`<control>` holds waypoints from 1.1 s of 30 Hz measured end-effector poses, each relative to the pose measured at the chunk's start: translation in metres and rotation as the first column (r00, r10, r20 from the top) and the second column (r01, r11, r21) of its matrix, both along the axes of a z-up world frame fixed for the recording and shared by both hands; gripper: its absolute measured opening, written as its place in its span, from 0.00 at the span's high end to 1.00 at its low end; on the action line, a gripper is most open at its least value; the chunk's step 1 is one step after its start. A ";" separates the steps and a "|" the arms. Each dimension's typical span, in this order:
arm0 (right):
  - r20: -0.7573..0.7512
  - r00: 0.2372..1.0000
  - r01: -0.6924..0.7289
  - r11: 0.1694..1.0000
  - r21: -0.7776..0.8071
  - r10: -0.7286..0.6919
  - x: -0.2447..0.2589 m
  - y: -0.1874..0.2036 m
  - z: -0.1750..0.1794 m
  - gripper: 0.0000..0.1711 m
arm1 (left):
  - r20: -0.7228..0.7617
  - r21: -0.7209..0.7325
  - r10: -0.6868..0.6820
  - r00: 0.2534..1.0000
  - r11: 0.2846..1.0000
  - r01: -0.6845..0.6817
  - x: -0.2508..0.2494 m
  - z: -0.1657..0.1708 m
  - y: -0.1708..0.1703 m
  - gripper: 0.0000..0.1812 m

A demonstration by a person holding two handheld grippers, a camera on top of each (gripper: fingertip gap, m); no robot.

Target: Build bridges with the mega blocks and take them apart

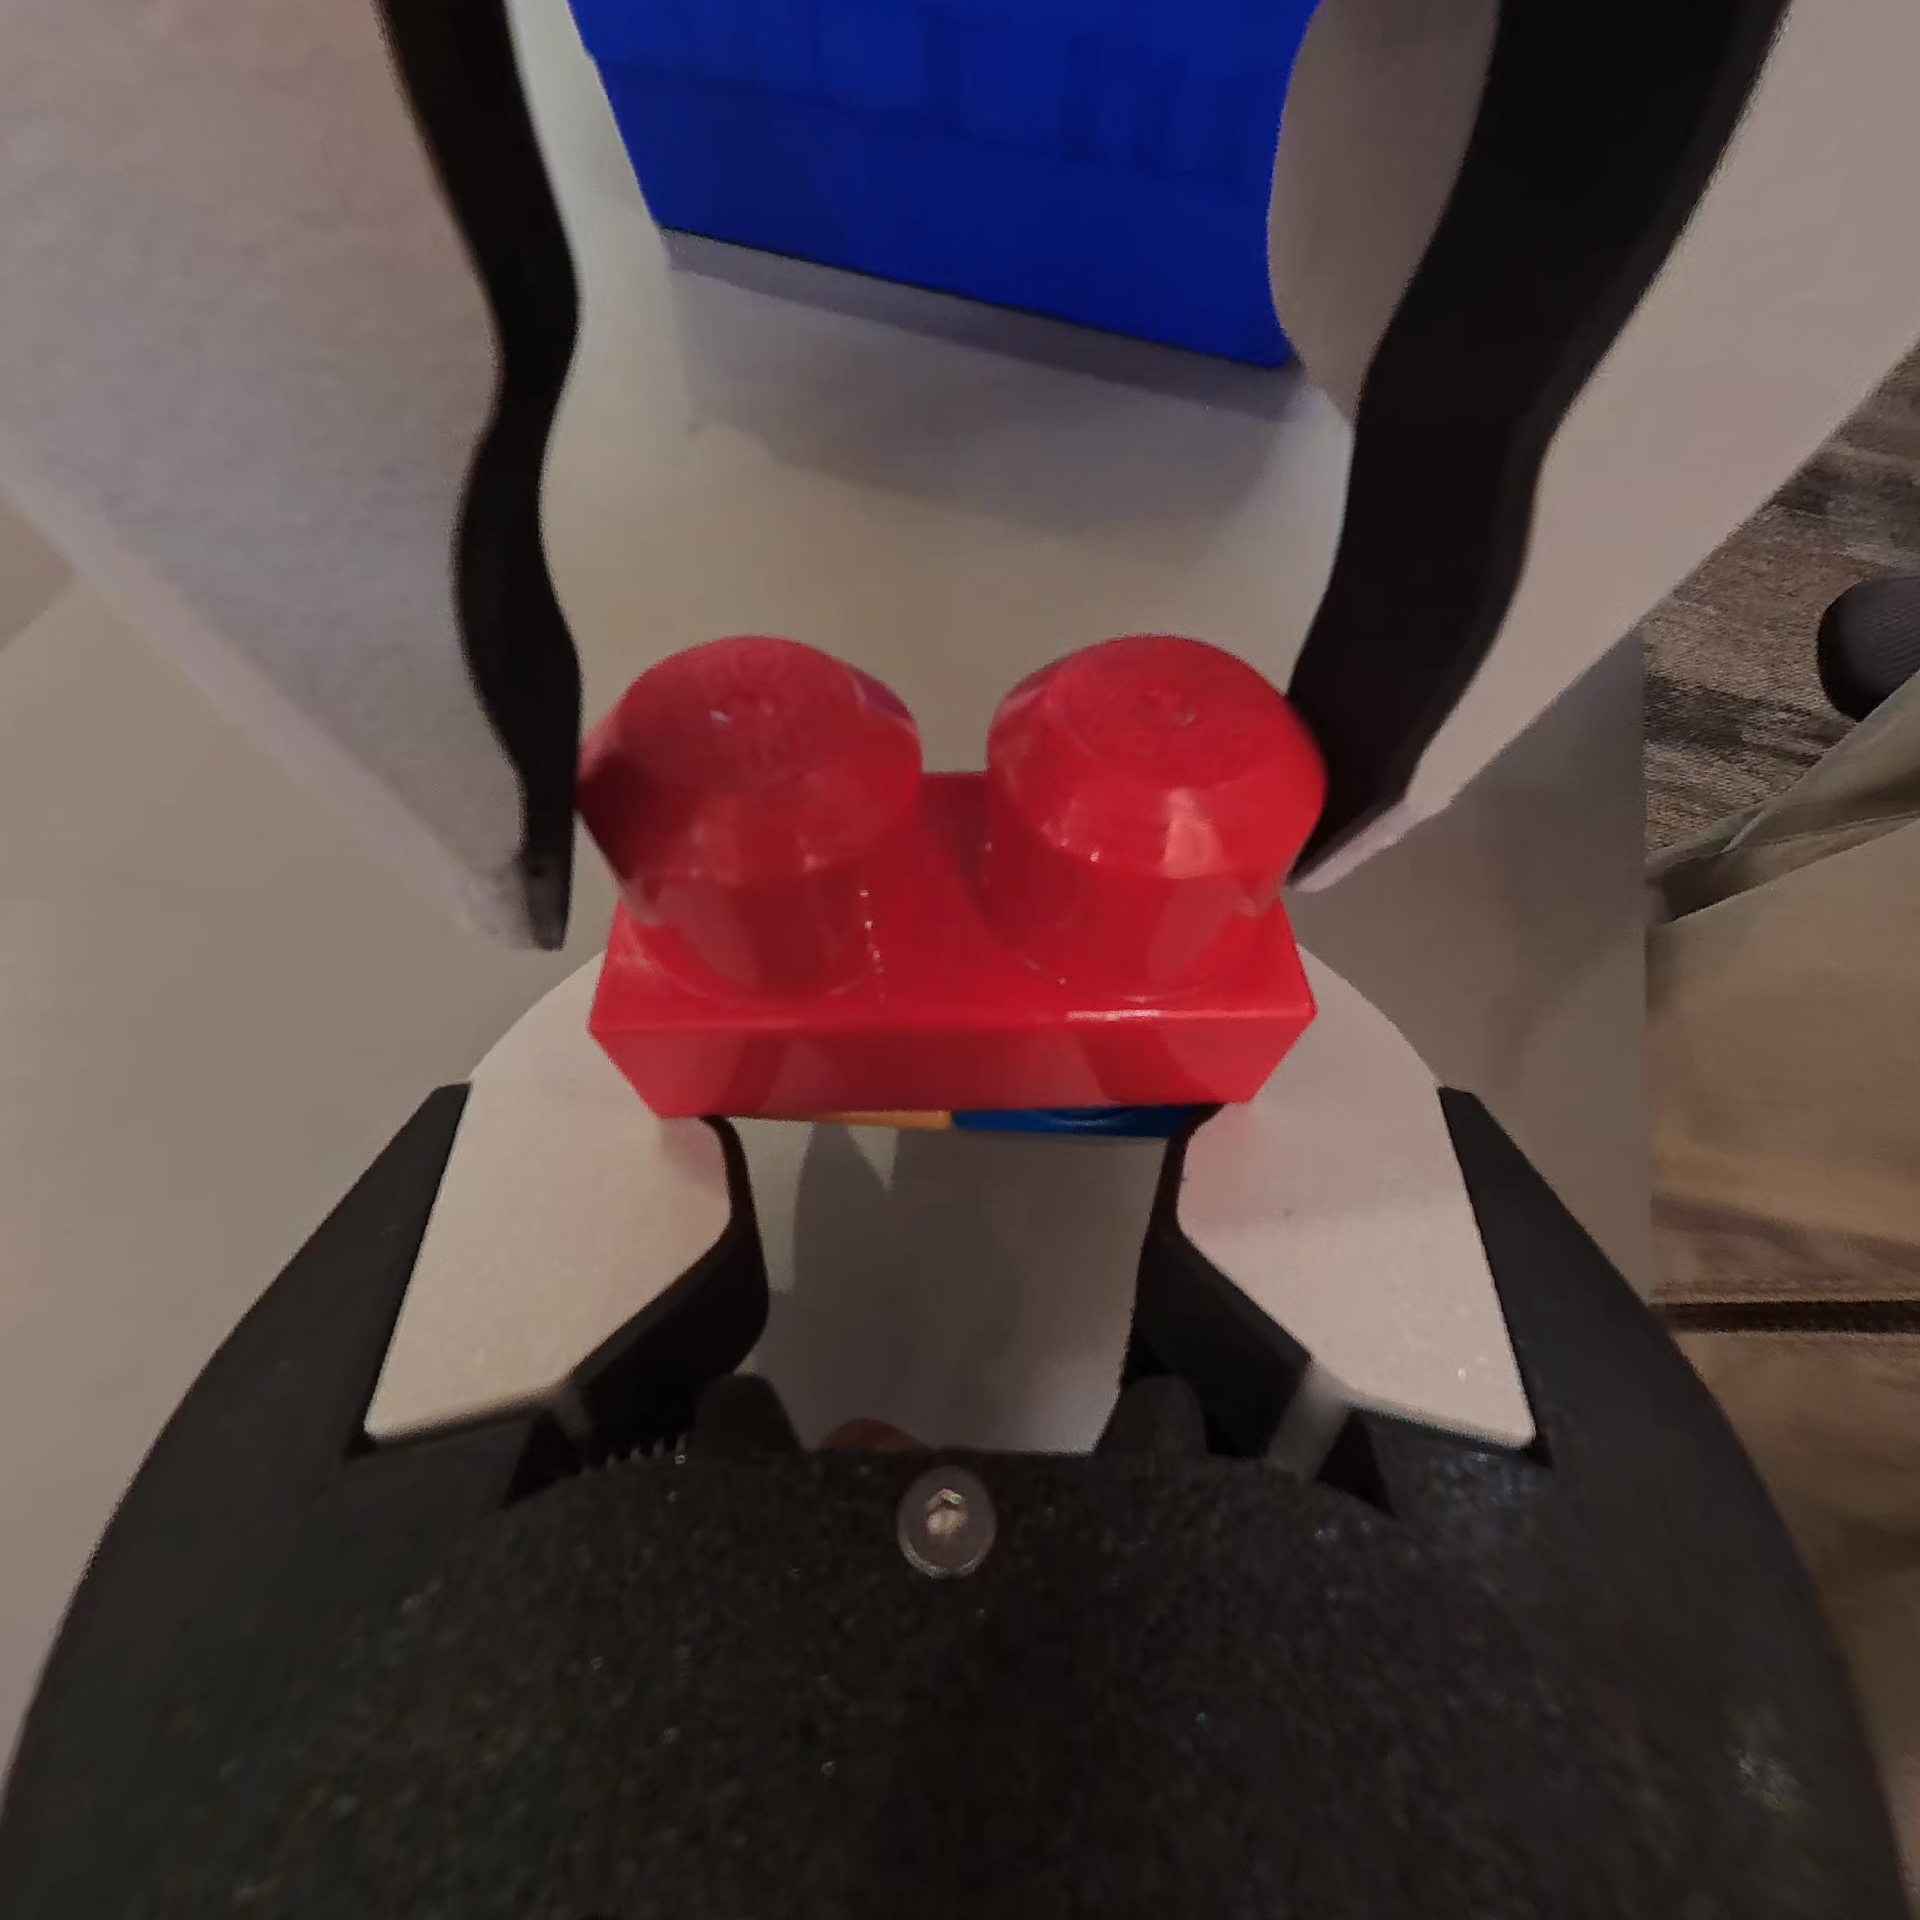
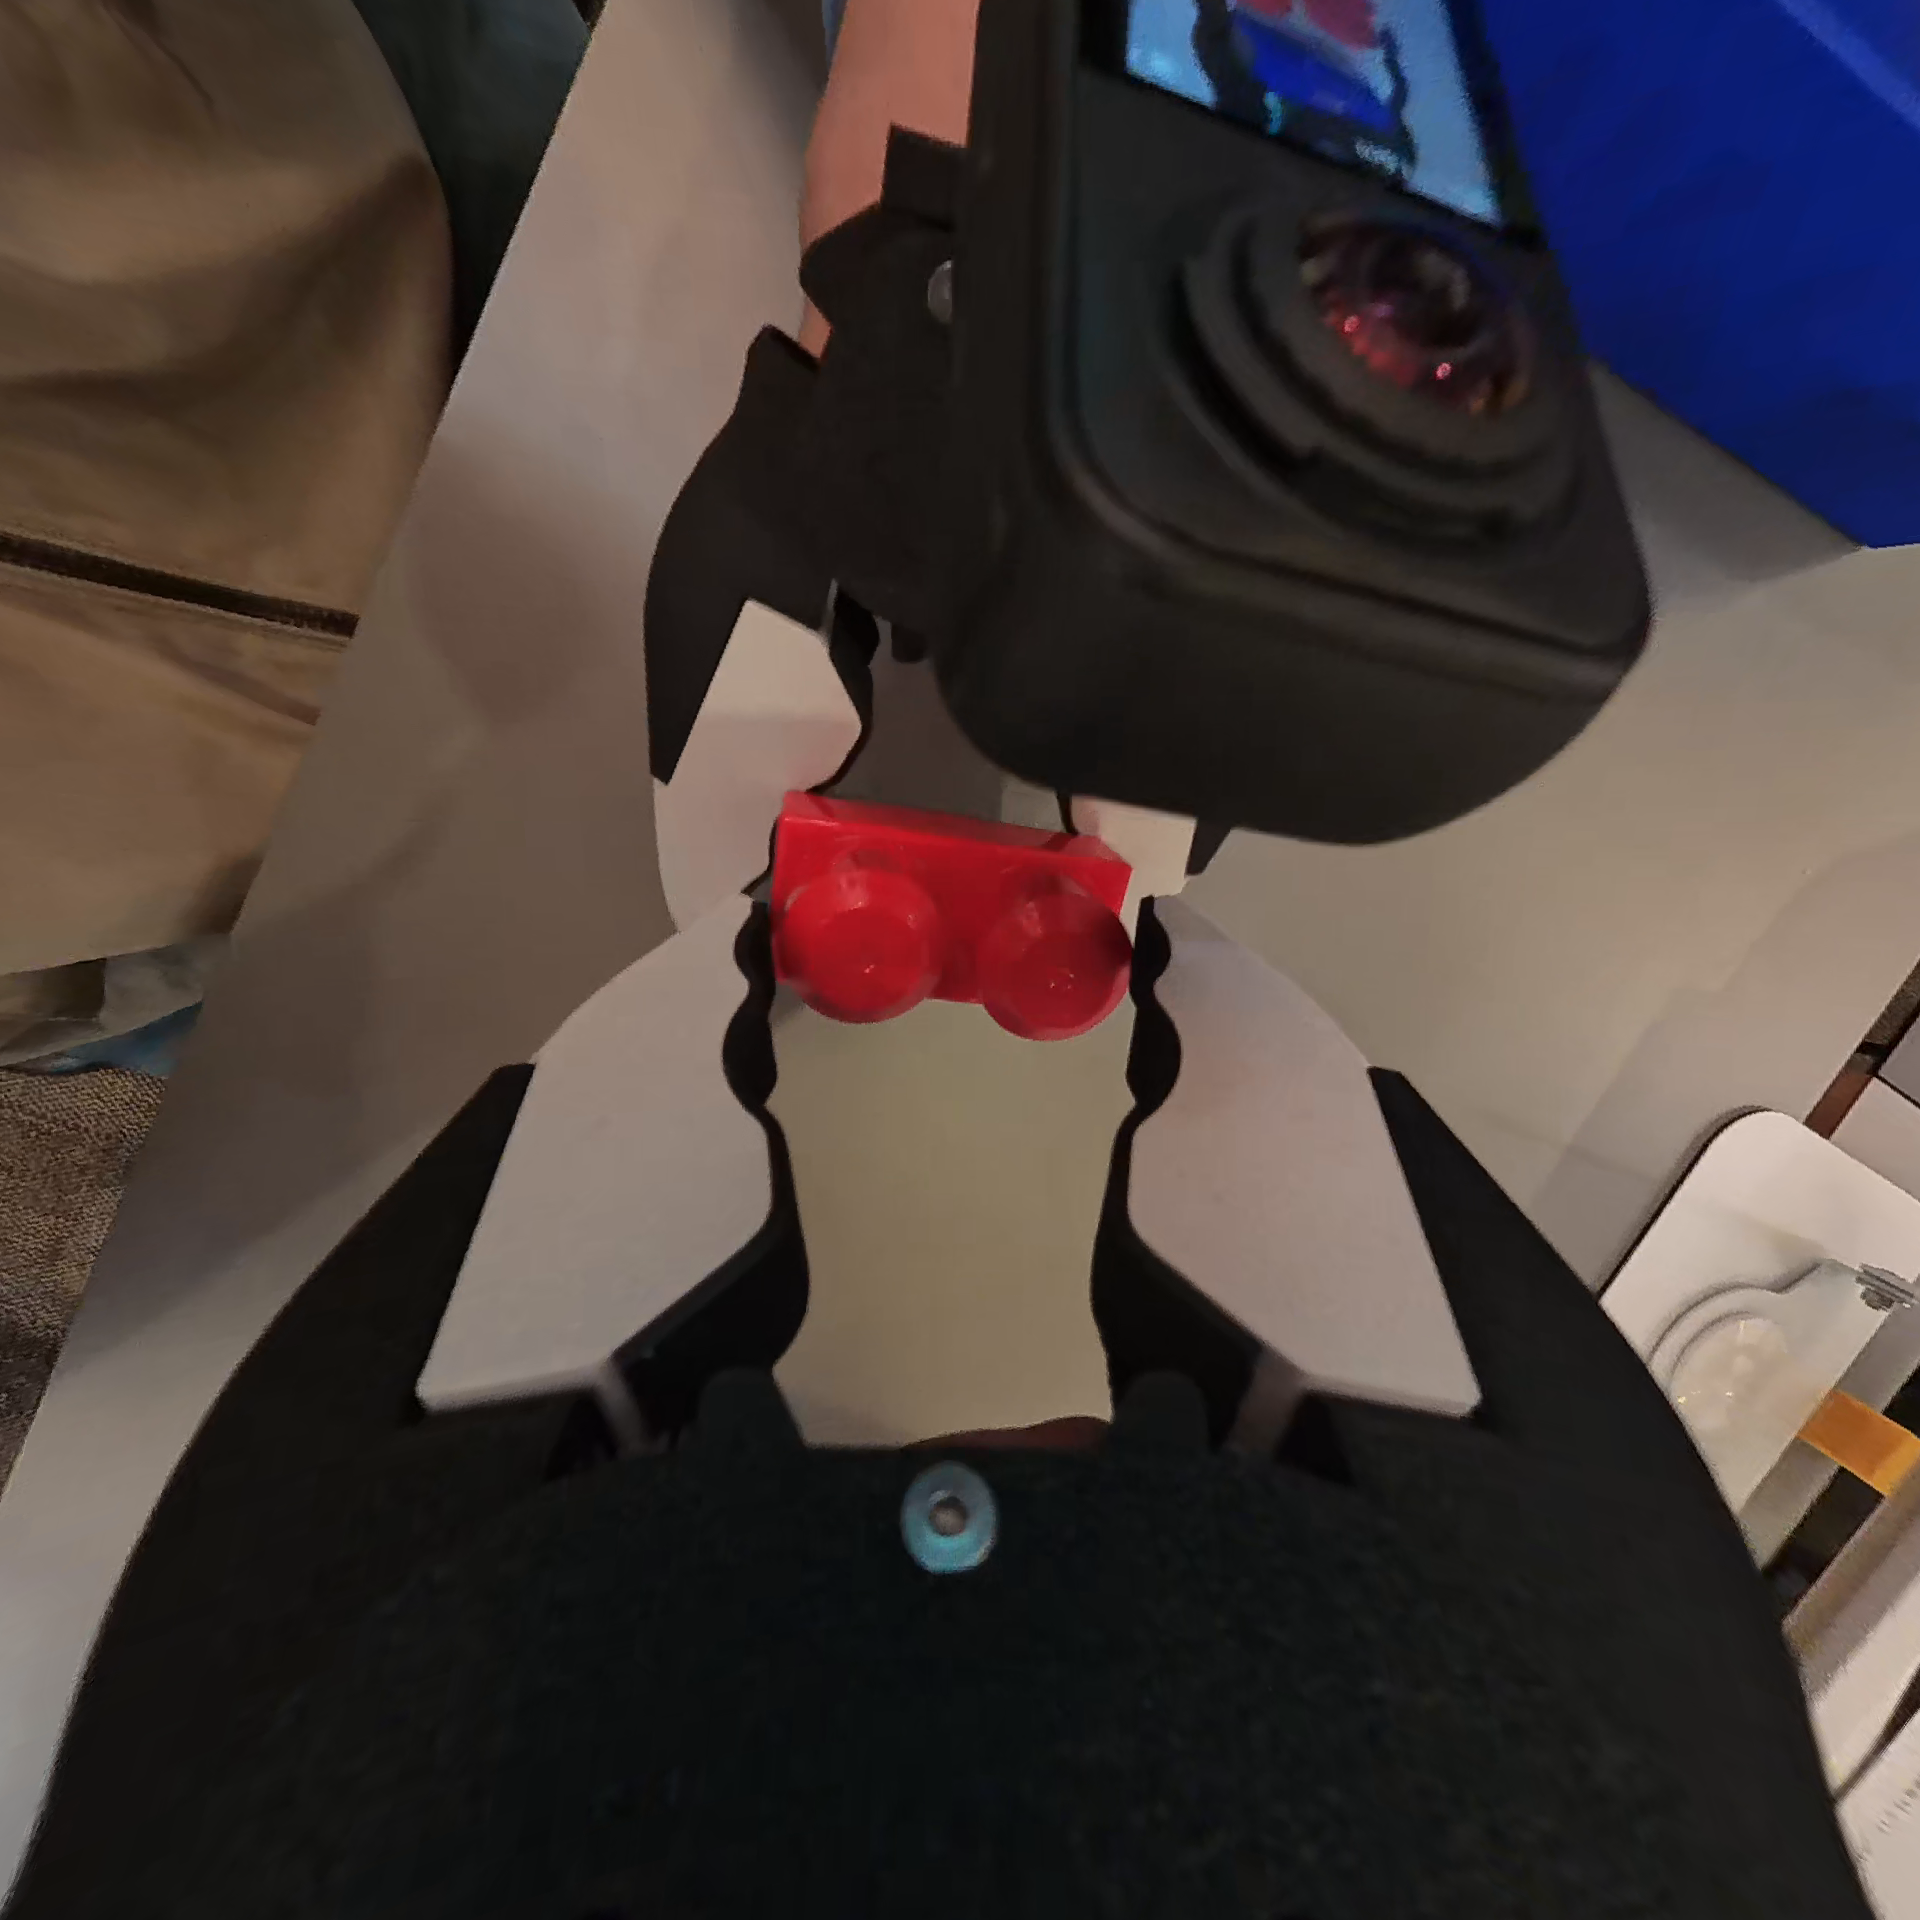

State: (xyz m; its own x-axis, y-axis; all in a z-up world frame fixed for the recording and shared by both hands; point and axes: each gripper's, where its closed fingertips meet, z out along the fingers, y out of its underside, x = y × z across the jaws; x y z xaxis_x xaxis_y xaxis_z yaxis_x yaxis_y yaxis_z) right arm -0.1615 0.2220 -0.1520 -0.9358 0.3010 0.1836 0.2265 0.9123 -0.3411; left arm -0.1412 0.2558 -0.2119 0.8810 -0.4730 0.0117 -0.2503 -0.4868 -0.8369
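I look along my left gripper [image 1: 951, 1127]. Its two white fingers with black pads reach up under a red block [image 1: 951, 935]. The red block has two round bumps on top. Each bump has a round mark pressed into it, but it is too blurry for me to read. The tips of the left fingers are hidden under the red block. Between them I see a thin orange and blue part [image 1: 1039, 1120], stuck right under the red block. The left fingers squeeze in on that part from both sides, so the left jaws are clenched on it.

My right gripper [image 2: 951, 935] comes at the red block from the other side. Its fingers stand on both sides of the two bumps. One finger touches a bump. At the other I cannot tell if there is a tiny gap, so I cannot tell if the right jaws are pinching.

The block is above a white table [image 2: 1403, 987]. A big blue box [image 1: 956, 156] stands behind it. A black camera [image 2: 1351, 416] sits on the left gripper, and its little screen glows, but I can read no words there. Tan clothing [image 2: 156, 416] shows at the side.
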 end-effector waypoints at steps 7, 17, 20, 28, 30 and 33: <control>-0.014 0.999 0.036 0.996 -0.085 -0.037 -0.005 0.001 0.007 0.57 | 0.037 0.041 -0.001 0.999 0.999 -0.001 0.000 0.011 0.002 0.51; -0.060 0.997 0.038 0.995 -0.097 -0.044 -0.009 0.004 0.009 0.63 | 0.094 0.034 0.020 0.995 0.999 -0.023 -0.005 0.009 0.000 0.51; -0.064 0.997 0.033 0.997 -0.067 -0.038 -0.009 0.000 0.007 0.63 | 0.102 0.020 0.026 0.994 0.999 -0.028 -0.006 0.008 -0.001 0.51; -0.003 0.999 0.044 0.999 -0.001 -0.044 -0.008 0.002 -0.014 0.63 | -0.053 -0.063 0.058 0.997 0.996 -0.061 -0.012 -0.018 0.000 0.51; -0.005 0.999 0.043 0.999 -0.014 -0.043 -0.008 0.001 -0.014 0.63 | -0.044 -0.047 0.062 0.997 0.997 -0.065 -0.012 -0.017 0.001 0.51; -0.015 0.999 0.046 0.995 -0.088 -0.047 -0.007 -0.004 -0.004 0.63 | -0.004 -0.016 0.039 0.999 0.999 -0.039 -0.007 -0.007 0.000 0.51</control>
State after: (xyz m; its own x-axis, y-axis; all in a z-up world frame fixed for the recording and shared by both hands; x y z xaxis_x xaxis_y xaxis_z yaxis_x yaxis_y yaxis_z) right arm -0.1687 0.2181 -0.1557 -0.9173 0.3597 0.1710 0.2613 0.8675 -0.4233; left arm -0.1478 0.2553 -0.2192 0.8987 -0.4383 0.0159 -0.2338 -0.5093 -0.8282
